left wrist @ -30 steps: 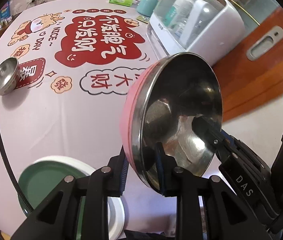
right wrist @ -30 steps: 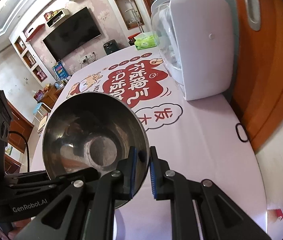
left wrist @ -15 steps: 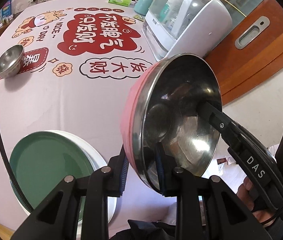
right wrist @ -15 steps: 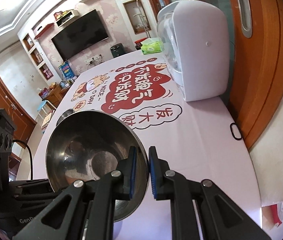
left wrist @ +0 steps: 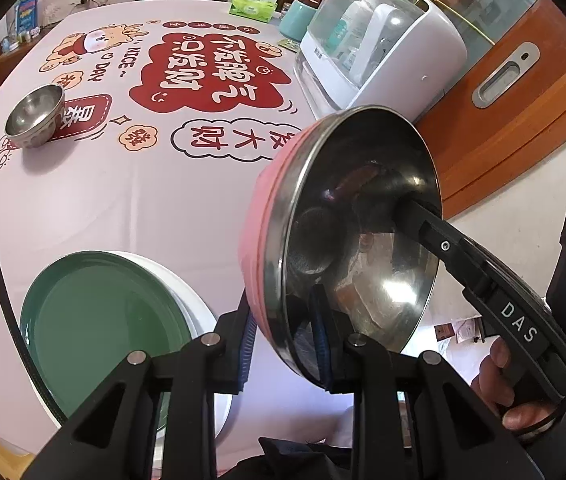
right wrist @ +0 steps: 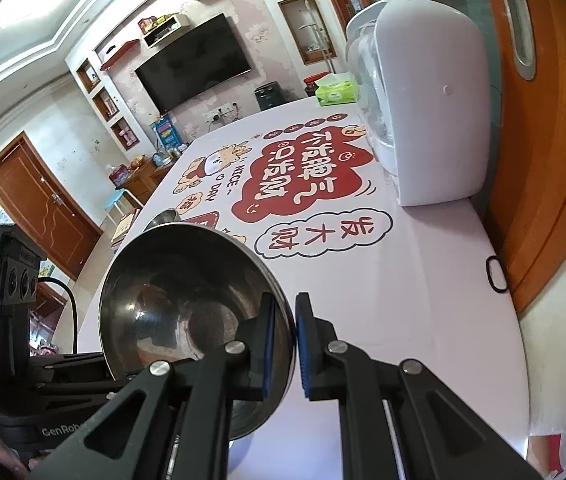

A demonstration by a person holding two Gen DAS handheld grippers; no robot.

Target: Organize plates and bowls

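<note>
One pink-backed steel bowl (left wrist: 355, 240) is up off the bench (left wrist: 163, 200), tilted, with left gripper (left wrist: 283, 344) and right gripper (right wrist: 283, 344) both pinching its rim; one small steel bowl (left wrist: 35, 120) sits far left, two stacked plates (left wrist: 95, 328) near left.

A home living room: wall-mounted television (right wrist: 193, 65), wooden doors (right wrist: 43, 208), cartoon-printed tablecloth (left wrist: 171, 184).

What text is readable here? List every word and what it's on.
"DAS": right claw, in the left wrist view.
"GenRob", cut off: left claw, in the right wrist view.
"NICE~ DAY", "不发脾气只发财", "发大财": tablecloth.
White appliance label, small tablecloth badges: too blurred.
</note>
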